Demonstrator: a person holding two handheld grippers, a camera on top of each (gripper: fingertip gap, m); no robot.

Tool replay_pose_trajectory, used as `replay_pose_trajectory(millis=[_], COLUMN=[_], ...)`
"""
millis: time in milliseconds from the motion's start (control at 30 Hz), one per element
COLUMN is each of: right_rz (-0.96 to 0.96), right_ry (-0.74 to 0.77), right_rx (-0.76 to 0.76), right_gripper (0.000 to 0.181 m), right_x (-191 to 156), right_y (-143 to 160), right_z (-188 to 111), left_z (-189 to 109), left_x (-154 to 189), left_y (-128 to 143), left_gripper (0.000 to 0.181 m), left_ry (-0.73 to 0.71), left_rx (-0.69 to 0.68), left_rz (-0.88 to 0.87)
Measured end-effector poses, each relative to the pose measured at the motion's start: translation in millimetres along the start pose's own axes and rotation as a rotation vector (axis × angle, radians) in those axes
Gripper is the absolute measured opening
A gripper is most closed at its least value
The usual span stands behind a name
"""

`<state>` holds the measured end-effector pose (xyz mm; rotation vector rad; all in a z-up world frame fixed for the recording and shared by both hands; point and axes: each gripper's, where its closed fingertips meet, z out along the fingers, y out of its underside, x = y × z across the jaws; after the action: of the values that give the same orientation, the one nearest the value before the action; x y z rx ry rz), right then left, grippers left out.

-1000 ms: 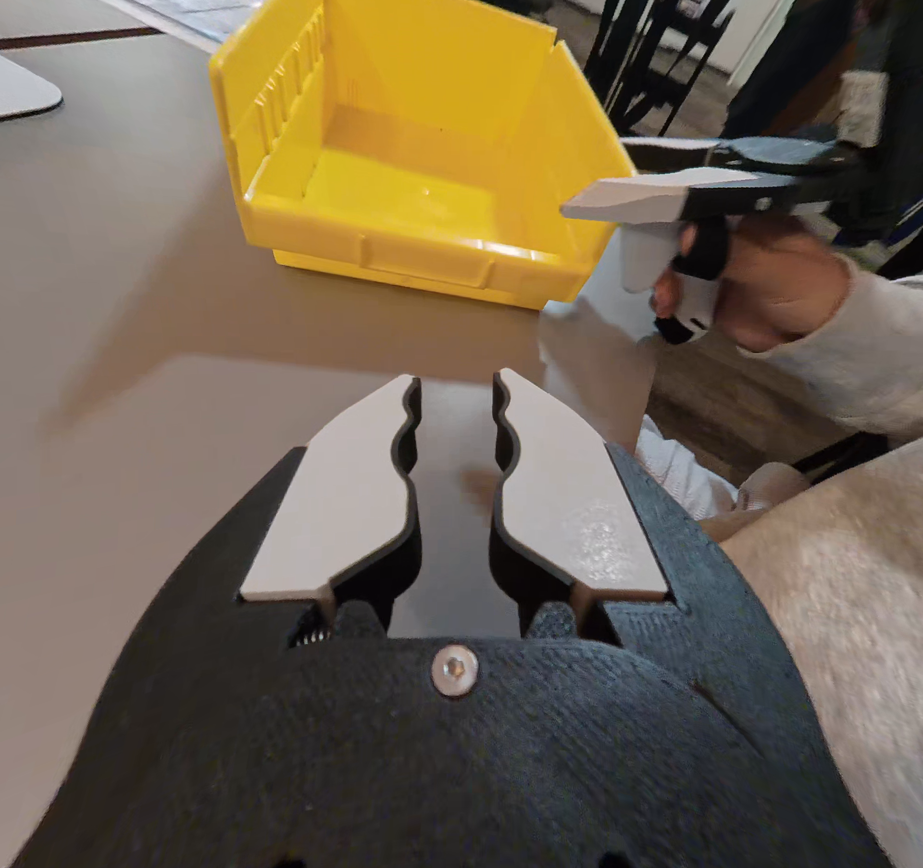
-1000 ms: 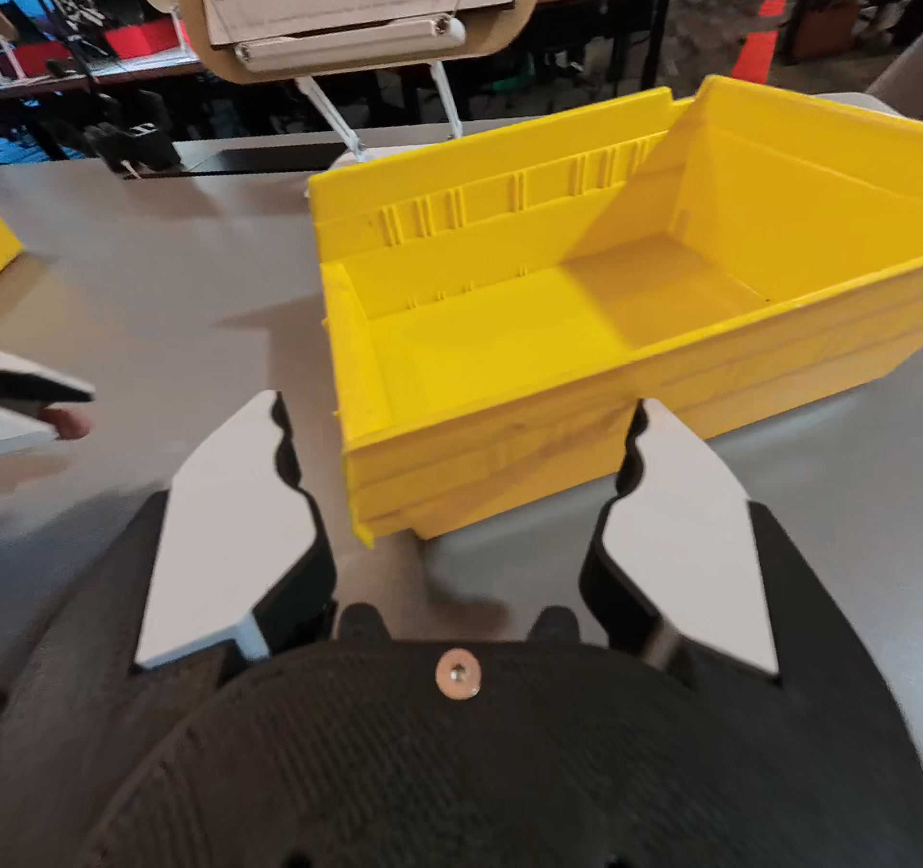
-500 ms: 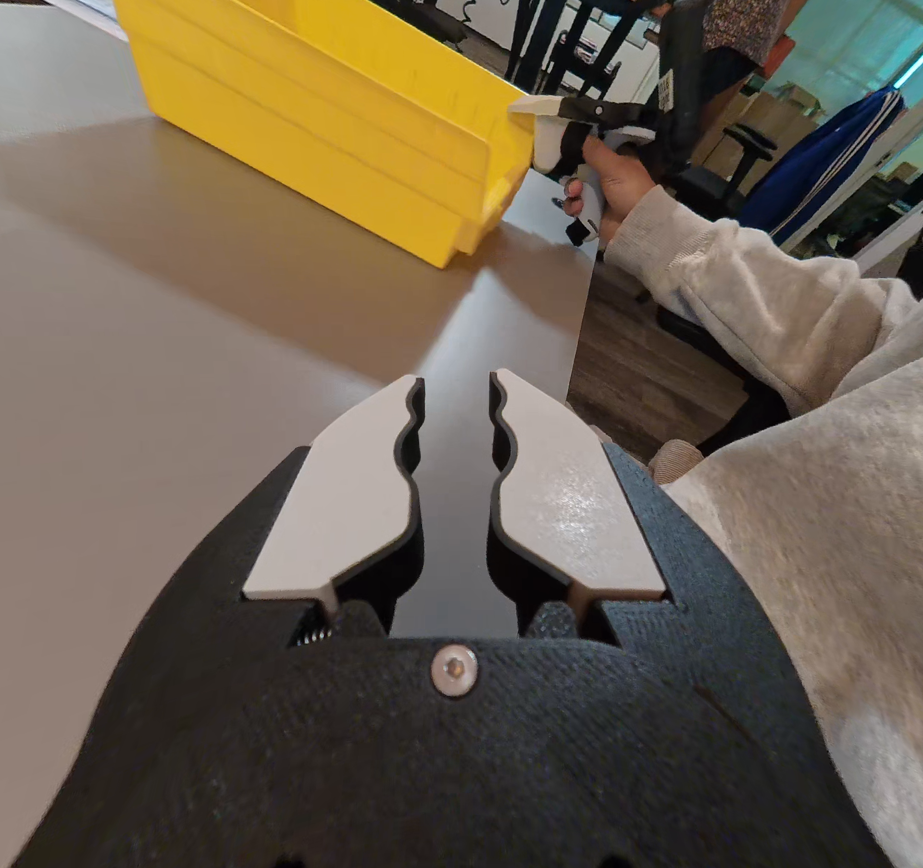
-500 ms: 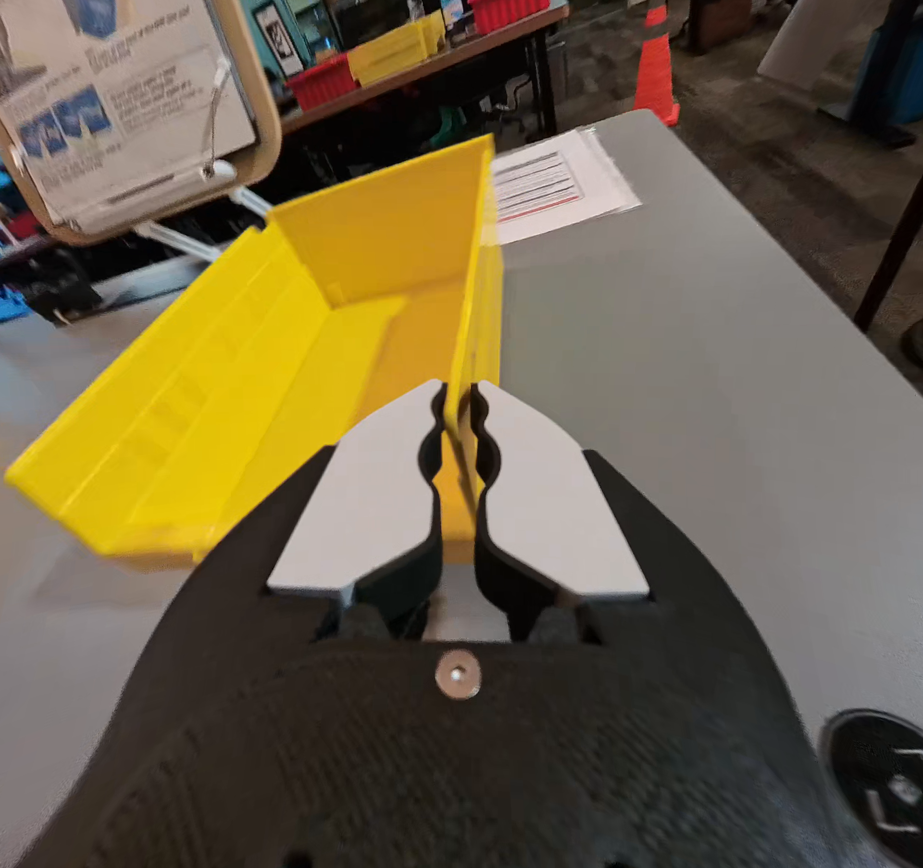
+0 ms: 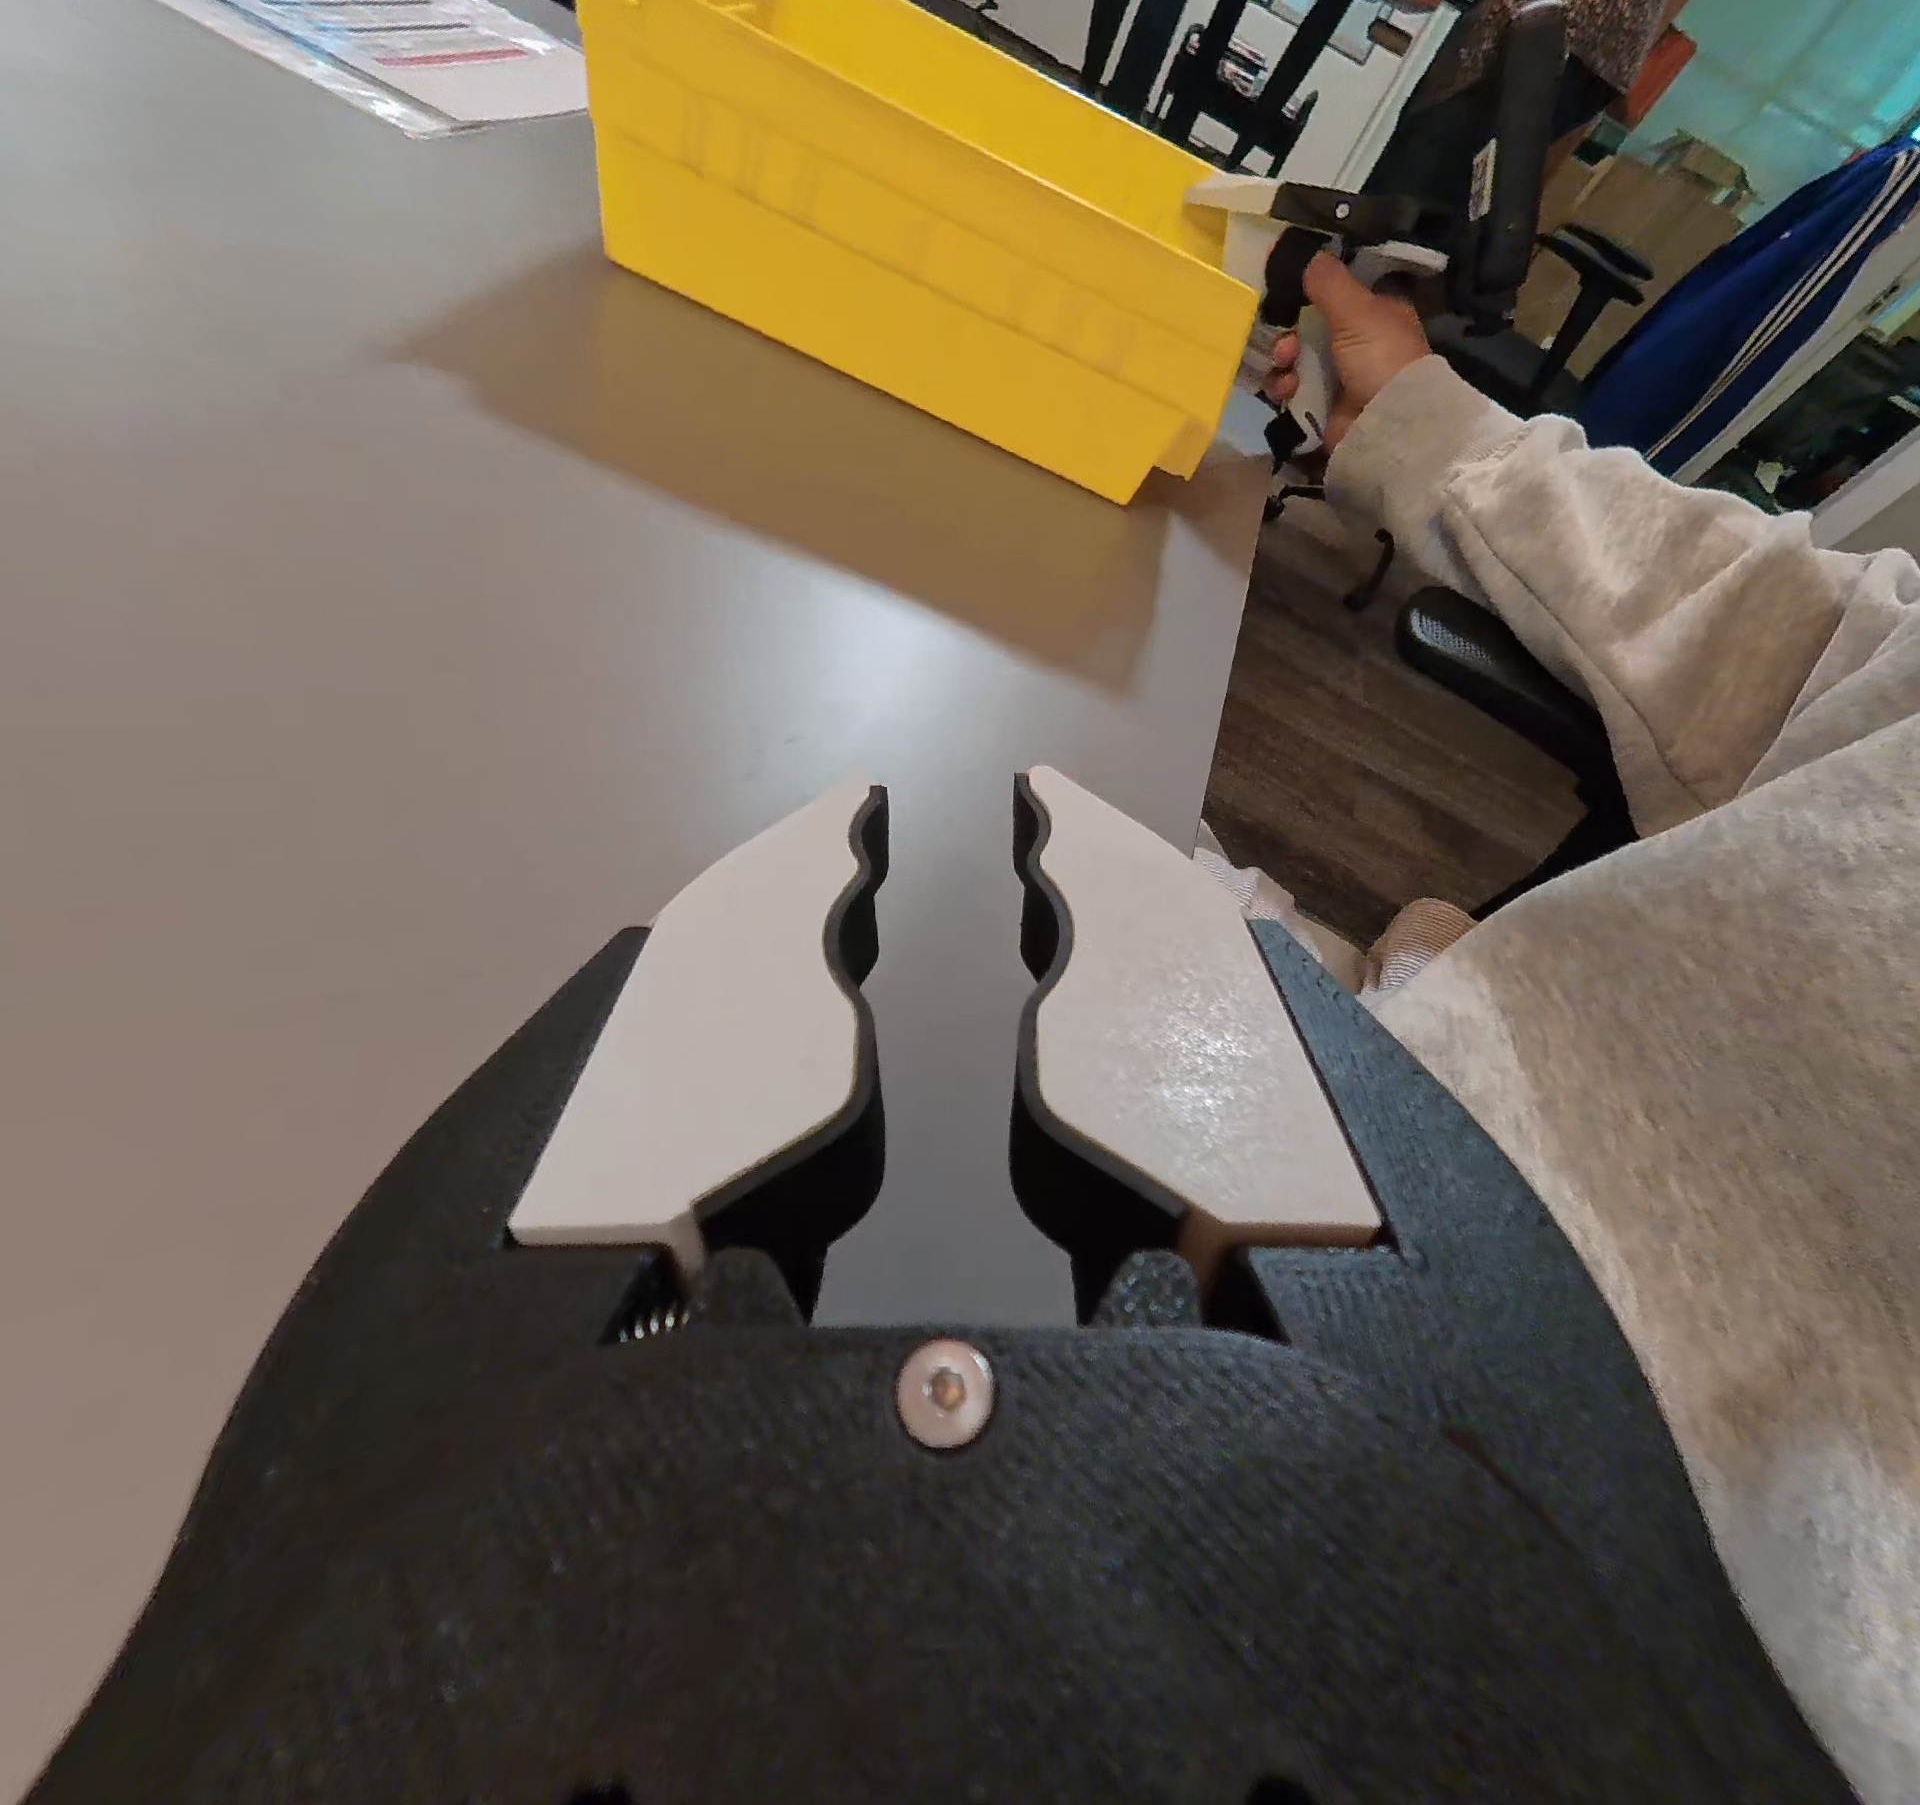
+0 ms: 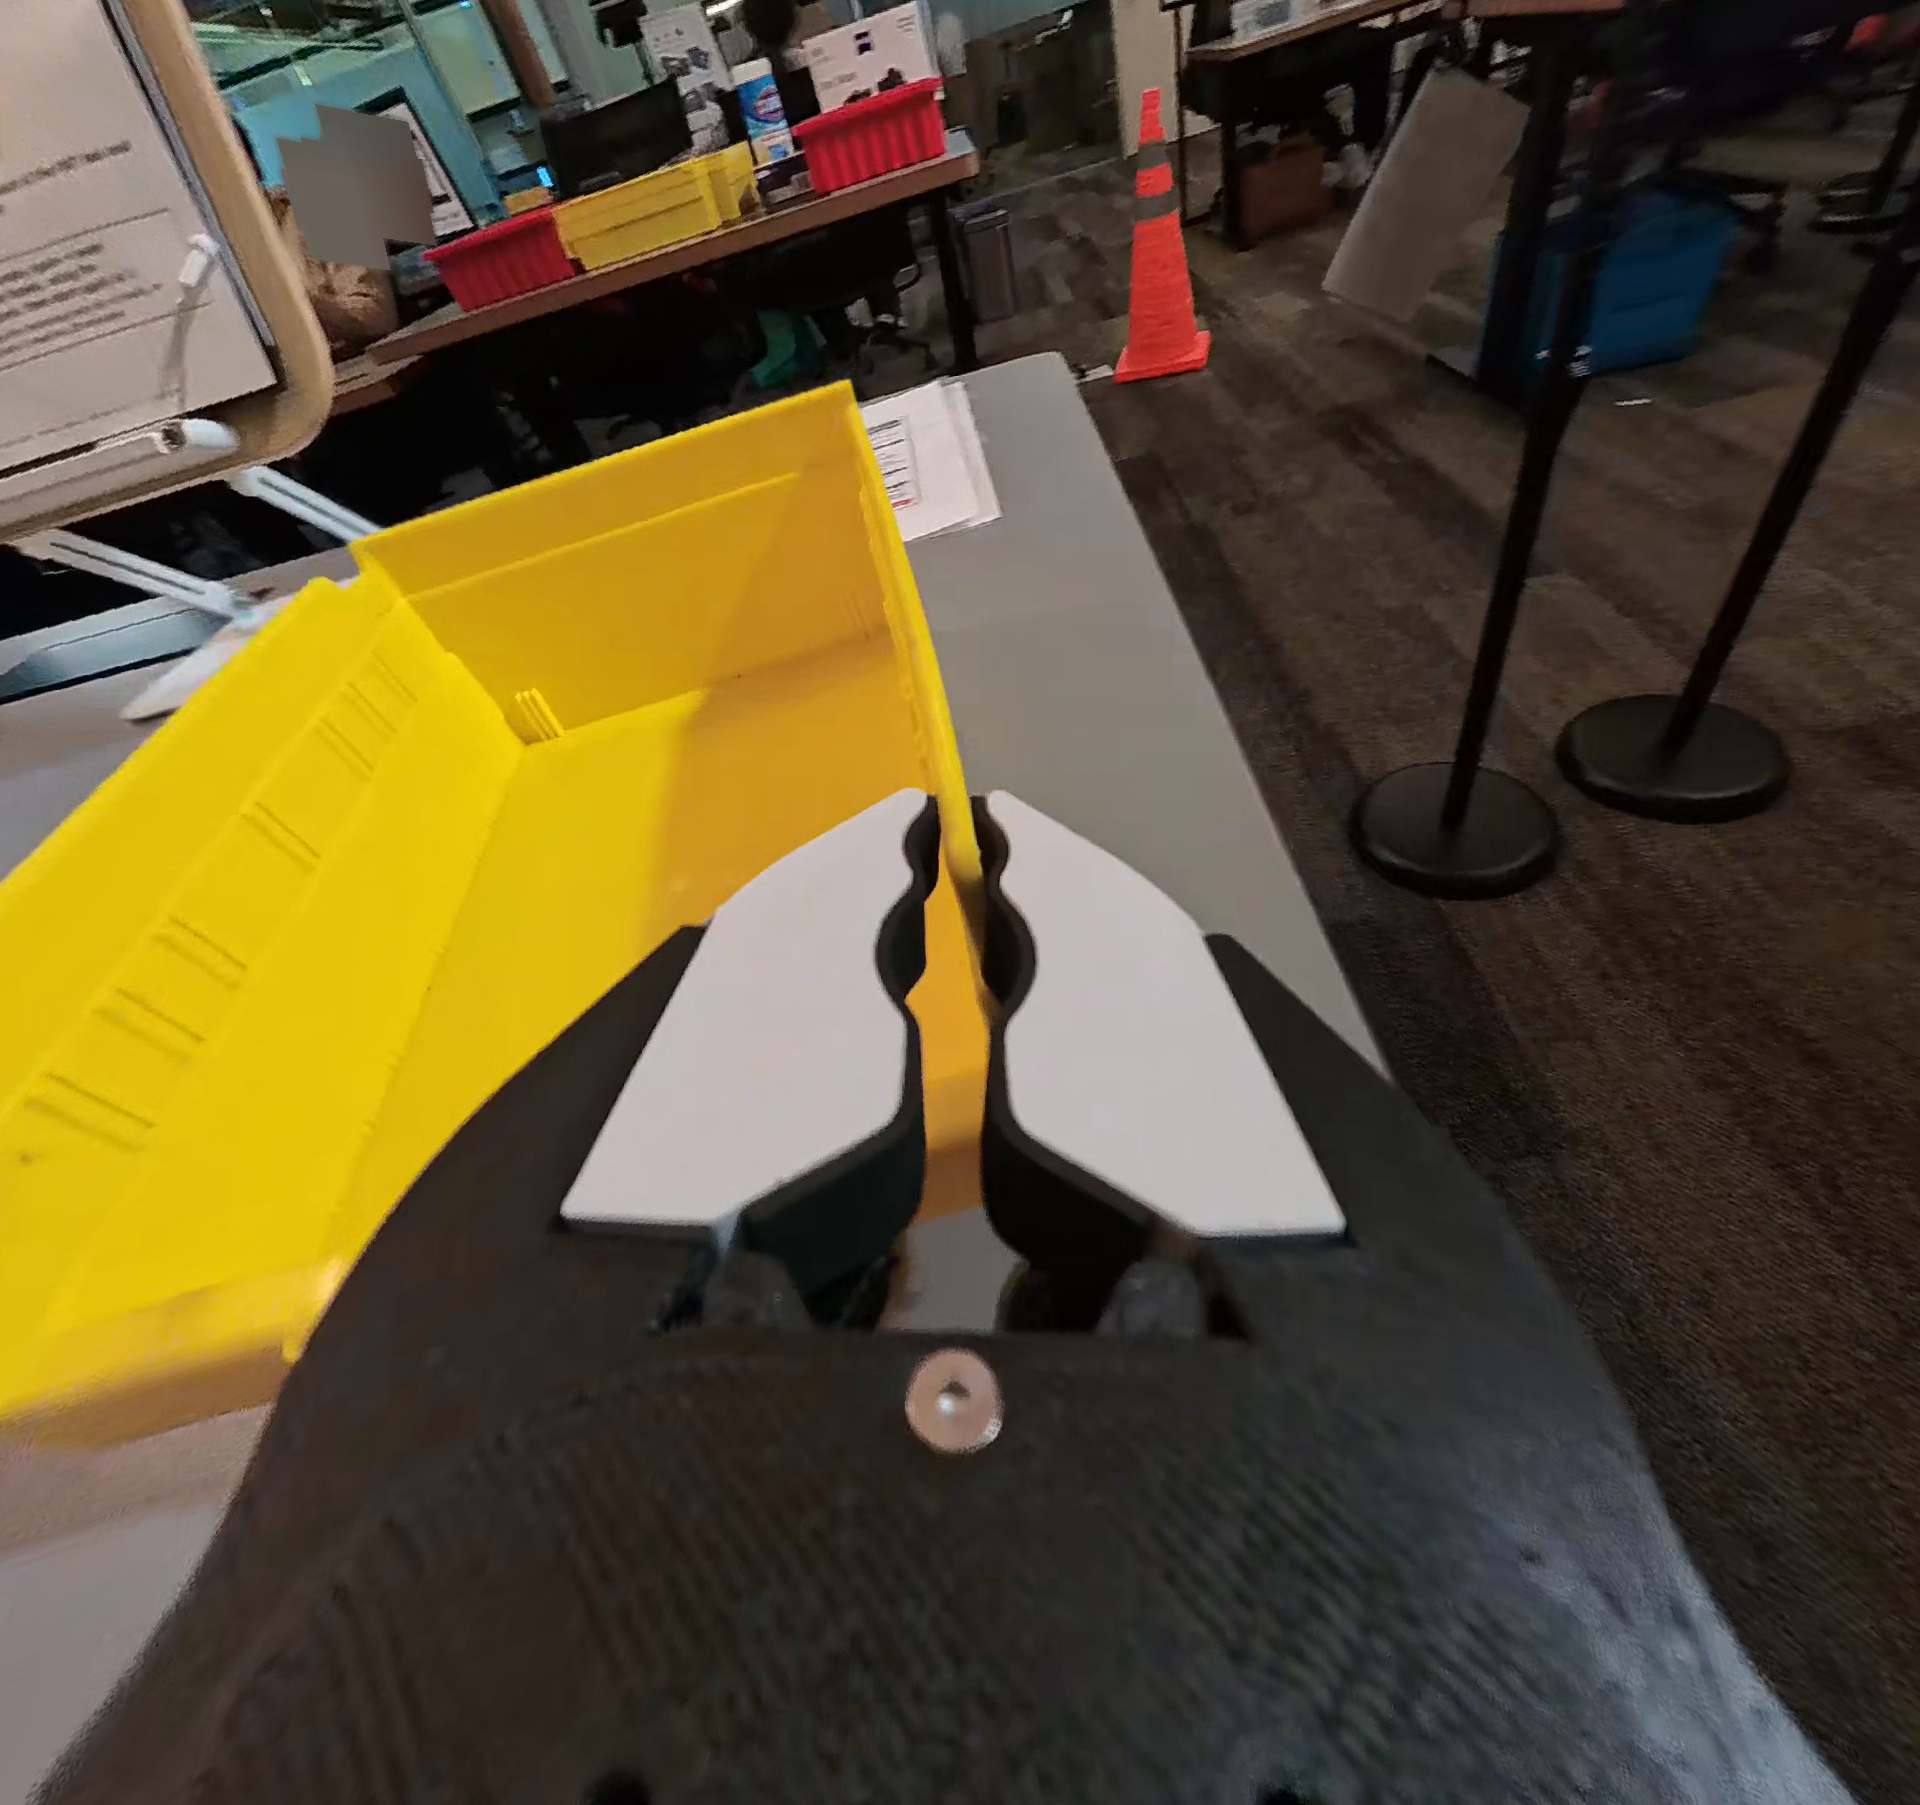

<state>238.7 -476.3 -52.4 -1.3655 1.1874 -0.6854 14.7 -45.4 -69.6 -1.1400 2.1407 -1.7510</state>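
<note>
A yellow plastic bin (image 5: 883, 280) stands on the grey table (image 5: 416, 612), empty inside. My right gripper (image 6: 961, 805) is shut on the thin right side wall of the bin (image 6: 416, 872), near its low front end. It also shows in the left wrist view (image 5: 1221, 207), at the bin's right end, held by a hand (image 5: 1351, 342). My left gripper (image 5: 951, 799) hovers low over the bare table near its right edge, well short of the bin. Its fingers stand a narrow gap apart with nothing between them.
A sheet of paper in a clear sleeve (image 5: 343, 20) lies beyond the bin (image 6: 935, 467). The table edge (image 5: 1236, 612) runs close on the right, with a grey sleeve (image 5: 1610, 560) and office chair (image 5: 1507, 197) beyond. An orange cone (image 6: 1158, 249) and stanchion bases (image 6: 1455, 820) stand on the floor. The left gripper's tips are roughly 50 centimetres from the right gripper's.
My right gripper went from wide open in front of the bin to shut on its side wall. The bin has turned and sits farther from my left gripper, whose gap is unchanged.
</note>
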Motion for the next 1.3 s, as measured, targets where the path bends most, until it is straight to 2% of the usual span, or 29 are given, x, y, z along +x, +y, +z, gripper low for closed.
replay_pose_trajectory(millis=[333,1300], right_rz=[-0.023,-0.031], right_ry=[0.053,0.035], right_rx=[-0.002,0.011], right_gripper=[0.004,0.004], right_x=[16.6,15.6], right_y=[-0.8,-1.0], right_z=[-8.2,-2.0], left_z=[-0.8,1.0], left_x=[1.4,3.8], left_y=[-0.7,2.4], left_gripper=[0.025,0.025], left_ry=[0.005,0.018], left_rx=[-0.002,-0.024], left_rz=[0.005,0.008])
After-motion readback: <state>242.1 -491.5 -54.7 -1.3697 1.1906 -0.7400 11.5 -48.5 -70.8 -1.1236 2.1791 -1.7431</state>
